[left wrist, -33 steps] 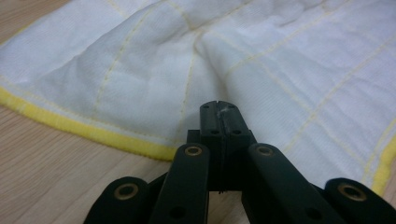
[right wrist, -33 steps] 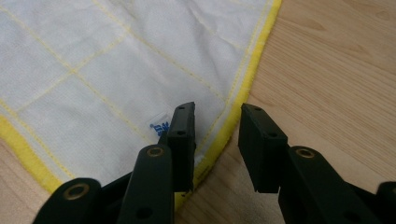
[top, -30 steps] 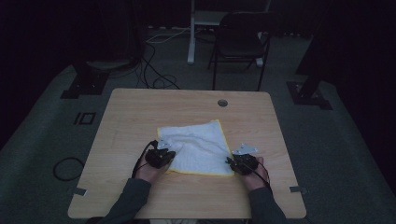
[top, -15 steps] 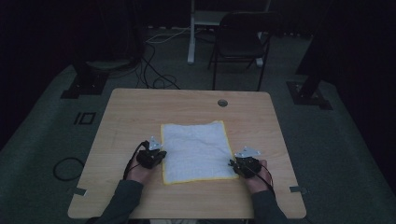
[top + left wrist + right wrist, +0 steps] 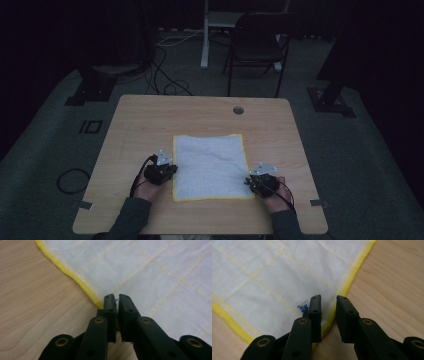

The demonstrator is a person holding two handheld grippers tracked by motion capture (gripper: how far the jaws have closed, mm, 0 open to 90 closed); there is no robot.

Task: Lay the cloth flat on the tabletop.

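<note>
My white cloth (image 5: 210,166) with its yellow hem lies spread flat on the wooden table (image 5: 150,120), toward my side of it, in a neat upright rectangle. My left gripper (image 5: 164,171) sits at the cloth's left edge, close to the near-left corner. In the left gripper view, my left gripper (image 5: 116,298) has its jaws nearly together, with only a thin slit between the tips; they have just been opening a little, and the yellow hem (image 5: 72,277) runs right up to the tip of one jaw. A wisp of white fibre shows in the slit, but I cannot tell whether the pads still press on any cloth. My right gripper (image 5: 261,181) rests at the near-right corner of the cloth. In the right gripper view, my right gripper (image 5: 329,300) stands with a clear gap between its jaws, which have just been closing; the cloth's hemmed edge lies under that gap and the pads do not squeeze it. A small label with blue print (image 5: 302,305) lies just beside one jaw.
</note>
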